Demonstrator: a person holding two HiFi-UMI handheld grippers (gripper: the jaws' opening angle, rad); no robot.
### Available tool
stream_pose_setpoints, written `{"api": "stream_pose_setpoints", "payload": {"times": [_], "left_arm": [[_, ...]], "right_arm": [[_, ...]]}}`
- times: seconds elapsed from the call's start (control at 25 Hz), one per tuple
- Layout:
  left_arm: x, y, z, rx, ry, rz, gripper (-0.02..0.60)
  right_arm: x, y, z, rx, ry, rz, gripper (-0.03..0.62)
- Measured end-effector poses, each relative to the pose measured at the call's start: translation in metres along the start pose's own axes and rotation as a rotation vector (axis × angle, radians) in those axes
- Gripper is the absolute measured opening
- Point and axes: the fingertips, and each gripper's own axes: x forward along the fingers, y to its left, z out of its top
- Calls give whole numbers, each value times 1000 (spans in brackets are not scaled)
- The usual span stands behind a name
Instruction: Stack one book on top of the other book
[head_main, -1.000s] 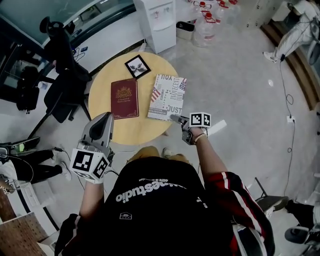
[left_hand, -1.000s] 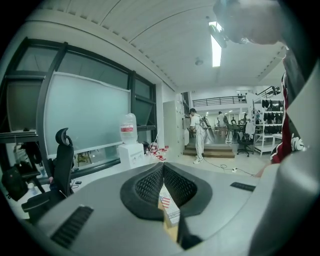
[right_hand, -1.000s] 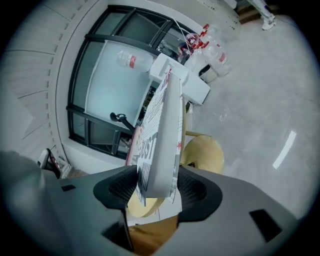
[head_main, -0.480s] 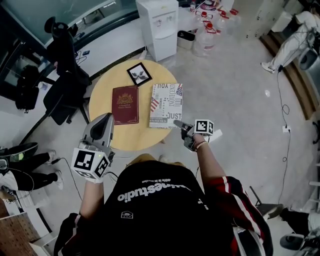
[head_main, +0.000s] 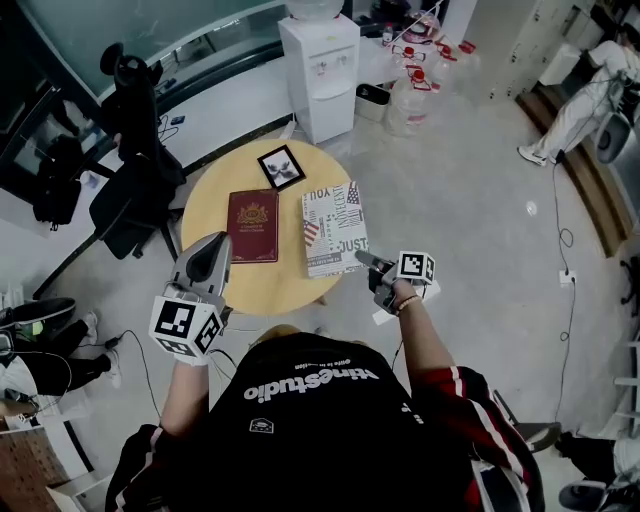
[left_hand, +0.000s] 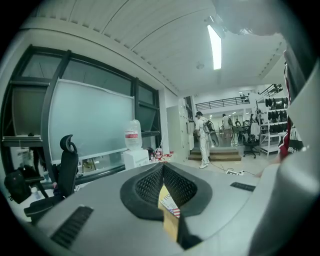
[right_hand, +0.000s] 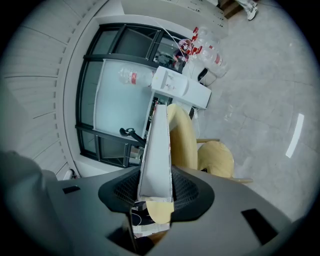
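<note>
White book (head_main: 335, 228) lettered "YOU" and "JUST", on round desk (head_main: 270, 287) beside gold-crested red book (head_main: 253, 212), its near edge gripped in closing right claw (head_main: 362, 258); left claw (head_main: 216, 243) clenched, empty.

An open office or lab floor. A water dispenser (head_main: 320, 75) stands at 12 o'clock with spare bottles (head_main: 412, 95) at 1. Office chairs (head_main: 135, 185) and a glass wall (head_main: 110, 35) are at 10 to 11. Cables (head_main: 565, 225) trail over the tiled floor (head_main: 470, 190) at 3. The left gripper view shows shelves (left_hand: 270, 137).
</note>
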Motion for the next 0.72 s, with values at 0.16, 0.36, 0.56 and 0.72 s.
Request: {"api": "stream_pose_setpoints", "payload": {"times": [0.16,0.36,0.56,0.72], "left_arm": [[-8,9,1,-6,-8,23,17],[-17,22,1,-12,-8,57,17],[-26,39,3,-14,-14,87,17],[-37,48,1,-23,-22,108,17]], "right_arm": [[-5,6,3,23,-17,13,193],[-7,25,12,7,-42,44,193],[3,48,15,1,-55,103,193],[12,64,15,-27,-57,176,193]]}}
